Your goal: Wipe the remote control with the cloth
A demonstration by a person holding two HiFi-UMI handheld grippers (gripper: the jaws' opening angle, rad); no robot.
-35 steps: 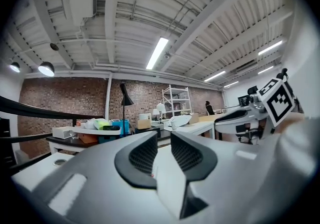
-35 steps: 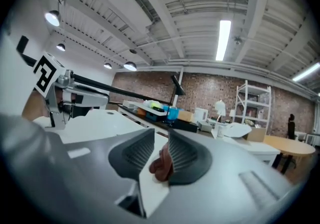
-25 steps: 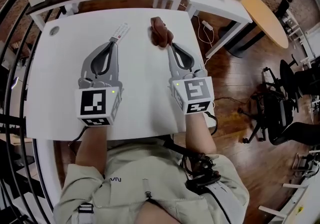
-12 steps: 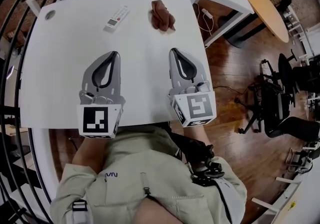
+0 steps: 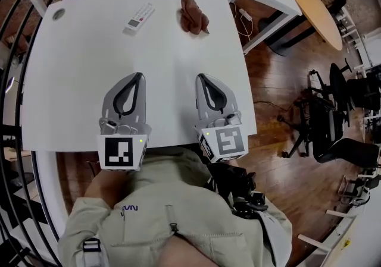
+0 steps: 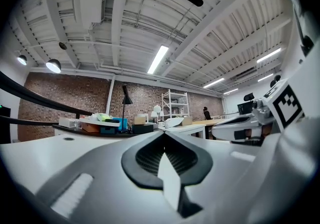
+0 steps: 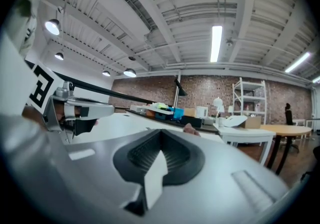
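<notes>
Your left gripper [image 5: 138, 77] and right gripper [image 5: 200, 78] sit pressed together and empty, parked well apart from the remote [image 5: 138, 17] and cloth [image 5: 193, 16], so no wiping looks under way.

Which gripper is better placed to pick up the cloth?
The right gripper, probably. The cloth lies almost straight ahead of it, while the left gripper lines up with the remote control. Both pairs of jaws are shut and empty.

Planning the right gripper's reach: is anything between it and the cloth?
Nothing visible: only bare table lies between the right gripper and the brown cloth. The remote control lies to the cloth's left, apart from it.
</notes>
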